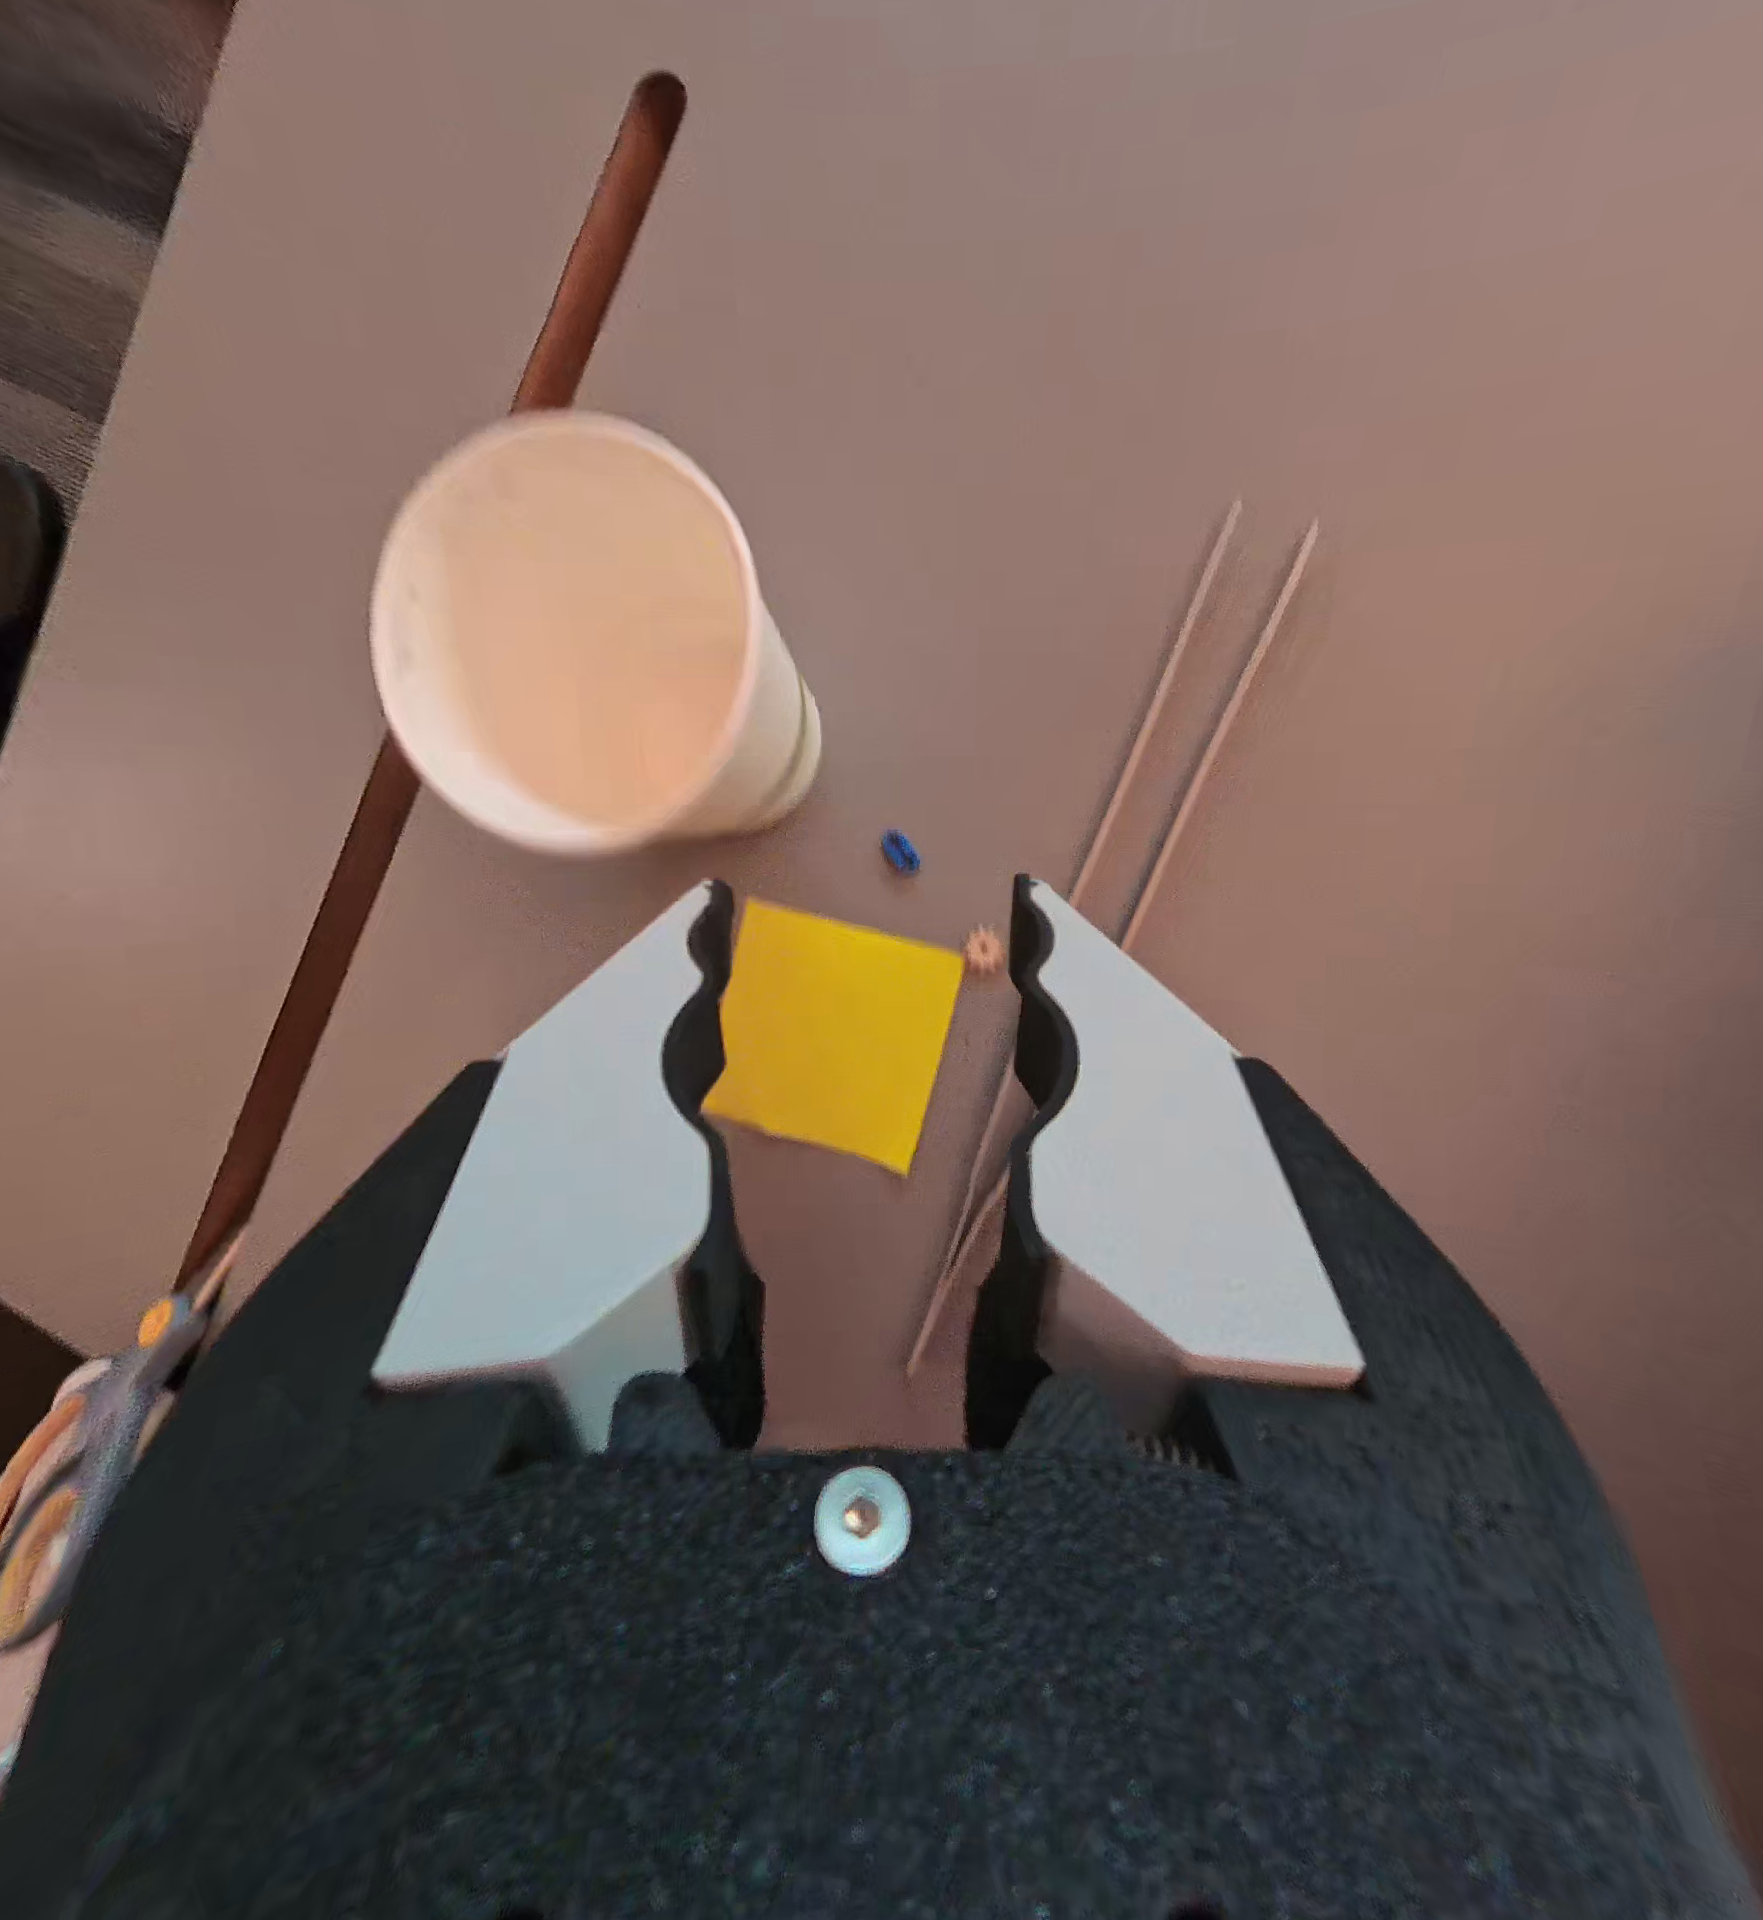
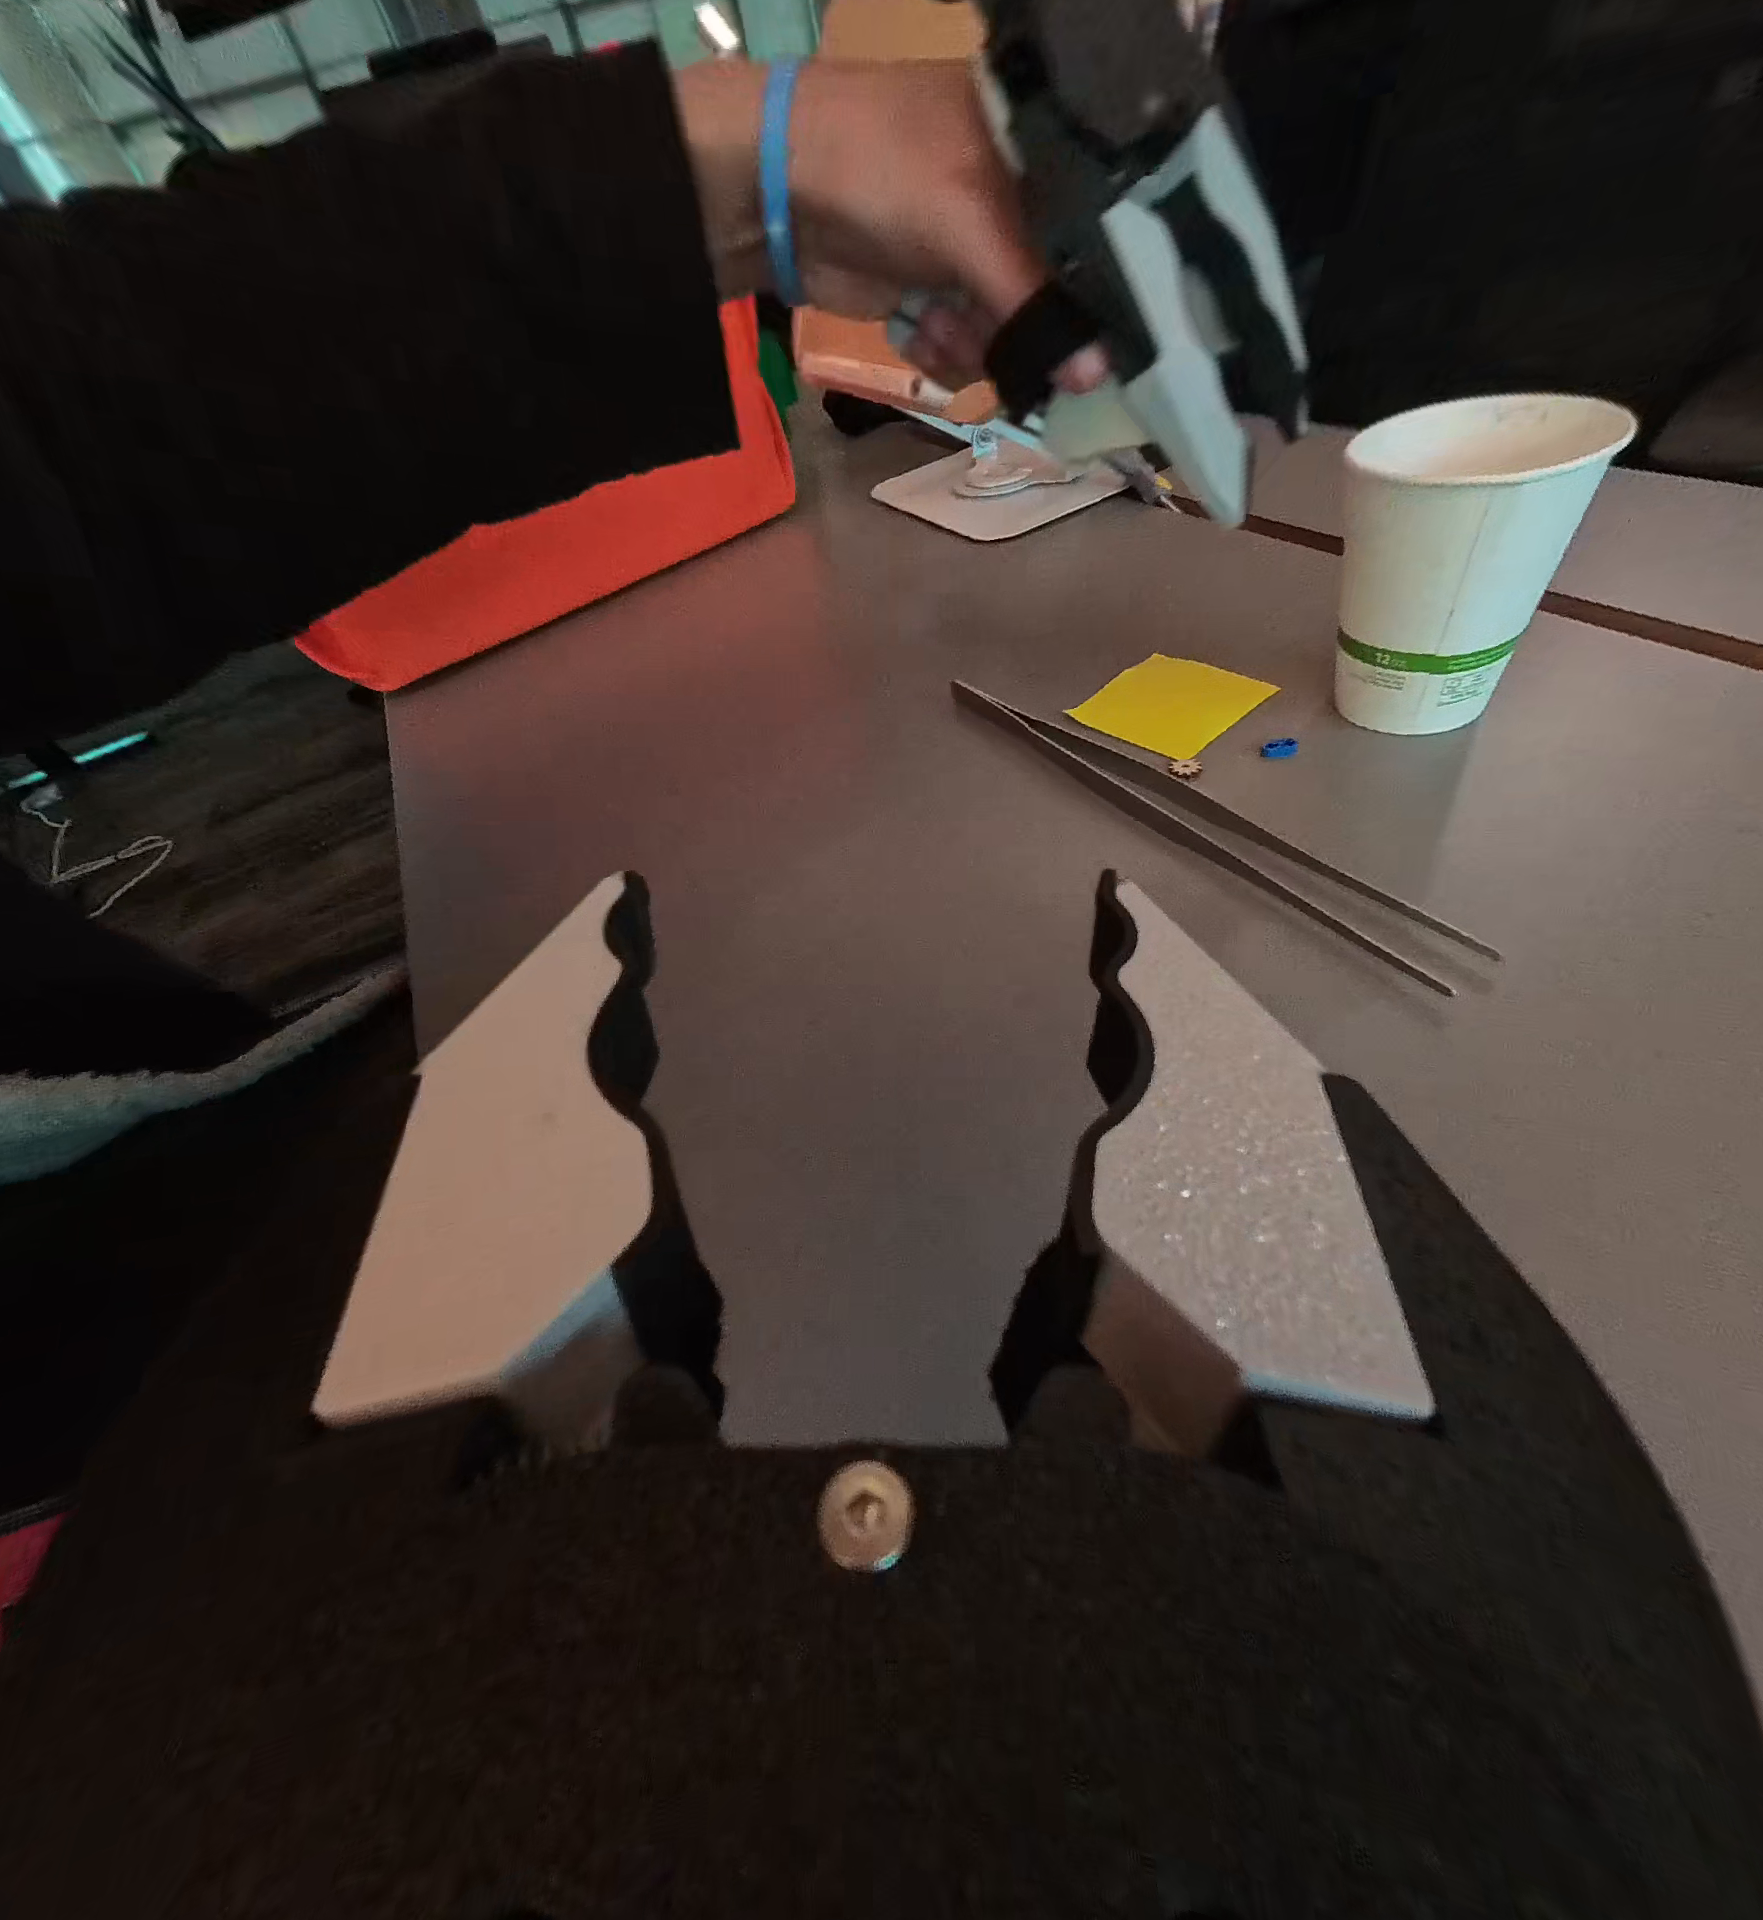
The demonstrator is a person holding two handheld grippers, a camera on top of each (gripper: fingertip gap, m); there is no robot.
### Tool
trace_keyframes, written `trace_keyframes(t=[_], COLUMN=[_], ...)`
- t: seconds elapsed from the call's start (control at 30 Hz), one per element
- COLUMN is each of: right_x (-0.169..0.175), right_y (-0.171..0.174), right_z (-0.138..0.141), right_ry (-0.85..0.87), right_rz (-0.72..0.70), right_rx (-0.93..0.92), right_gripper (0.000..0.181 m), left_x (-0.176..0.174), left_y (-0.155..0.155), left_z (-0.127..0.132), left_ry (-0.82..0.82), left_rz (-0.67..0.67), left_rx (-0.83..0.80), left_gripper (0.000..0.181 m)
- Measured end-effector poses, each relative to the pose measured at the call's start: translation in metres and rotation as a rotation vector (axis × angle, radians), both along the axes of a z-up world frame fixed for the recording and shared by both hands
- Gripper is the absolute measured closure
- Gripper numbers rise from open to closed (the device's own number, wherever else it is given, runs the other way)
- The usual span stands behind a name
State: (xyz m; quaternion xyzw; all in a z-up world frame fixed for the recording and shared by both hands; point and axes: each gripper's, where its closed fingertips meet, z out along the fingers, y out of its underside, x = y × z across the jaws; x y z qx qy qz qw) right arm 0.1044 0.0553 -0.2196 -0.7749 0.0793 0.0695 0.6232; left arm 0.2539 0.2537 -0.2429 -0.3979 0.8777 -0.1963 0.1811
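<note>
- Left gripper (image 1: 864, 904), jaws spread, hovers over yellow paper square (image 1: 835, 1049); paper cup (image 1: 565, 634) at eleven o'clock.
- Right gripper (image 2: 869, 894), jaws spread, empty; tweezers (image 2: 1220, 831) at one o'clock.

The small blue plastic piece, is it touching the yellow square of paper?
Apart. In the right wrist view, bare table shows between the small blue plastic piece and the yellow square of paper.

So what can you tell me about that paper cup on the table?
The paper cup is white, tapered, with a rolled rim and a green band near its base bearing small print. It stands upright and looks empty inside. It rests on the grey-brown table, just beyond the yellow paper square and small blue piece, touching neither. No hand-held gripper touches it.
</note>
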Motion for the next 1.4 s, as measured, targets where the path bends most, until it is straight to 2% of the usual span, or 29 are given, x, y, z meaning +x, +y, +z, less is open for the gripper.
trace_keyframes(t=[0.07, 0.13, 0.2, 0.27, 0.33, 0.43, 0.5, 0.67, 0.7, 0.8, 0.93, 1.0, 1.1, 1.23, 1.3, 1.4], right_x=[0.002, 0.001, -0.008, -0.013, -0.014, -0.008, -0.007, -0.004, -0.003, 0.000, 0.003, 0.006, 0.012, 0.018, 0.023, 0.022], right_y=[-0.001, 0.002, 0.006, 0.011, 0.013, 0.012, 0.013, 0.007, 0.008, 0.006, 0.005, -0.001, -0.004, 0.002, 0.011, 0.029], right_z=[0.001, -0.001, -0.005, -0.003, -0.005, -0.013, -0.015, -0.014, -0.016, -0.019, -0.020, -0.015, -0.005, 0.025, 0.040, 0.038], right_ry=[-0.004, -0.012, -0.041, -0.087, -0.100, -0.144, -0.165, -0.150, -0.145, -0.112, -0.046, -0.039, -0.043, 0.078, 0.206, 0.372], right_rz=[-0.014, -0.006, 0.056, 0.081, 0.079, 0.034, 0.022, -0.008, -0.005, -0.006, -0.005, -0.026, -0.067, -0.127, -0.143, -0.097], right_rx=[0.000, -0.006, -0.007, 0.022, -0.016, -0.091, -0.086, -0.073, -0.066, -0.076, -0.061, -0.045, 0.000, 0.161, 0.260, 0.300], right_gripper=[0.098, 0.101, 0.121, 0.127, 0.128, 0.116, 0.116, 0.119, 0.119, 0.119, 0.121, 0.121, 0.119, 0.119, 0.119, 0.117], left_x=[-0.036, -0.071, -0.083, -0.075, -0.068, -0.057, -0.053, -0.042, -0.041, -0.043, -0.047, -0.046, -0.044, -0.045, -0.051, -0.067], left_y=[0.009, 0.001, -0.001, -0.004, -0.016, -0.024, -0.030, -0.041, -0.043, -0.047, -0.049, -0.058, -0.070, -0.081, -0.083, -0.084], left_z=[-0.016, -0.046, -0.071, -0.081, -0.085, -0.096, -0.104, -0.116, -0.116, -0.118, -0.113, -0.093, -0.038, 0.070, 0.127, 0.194], left_ry=[-0.021, 0.081, 0.140, 0.130, 0.154, 0.185, 0.209, 0.215, 0.220, 0.266, 0.246, 0.154, -0.030, -0.345, -0.496, -0.669], left_rz=[-0.026, -0.088, -0.128, -0.149, -0.166, -0.191, -0.221, -0.279, -0.276, -0.266, -0.259, -0.233, -0.148, -0.055, -0.014, 0.025], left_rx=[0.006, -0.041, -0.008, 0.036, 0.004, 0.038, 0.075, 0.152, 0.135, 0.097, 0.079, -0.031, -0.289, -0.678, -0.904, -1.223], left_gripper=[0.129, 0.133, 0.132, 0.133, 0.133, 0.133, 0.133, 0.150, 0.160, 0.168, 0.173, 0.175, 0.175, 0.176, 0.175, 0.176])
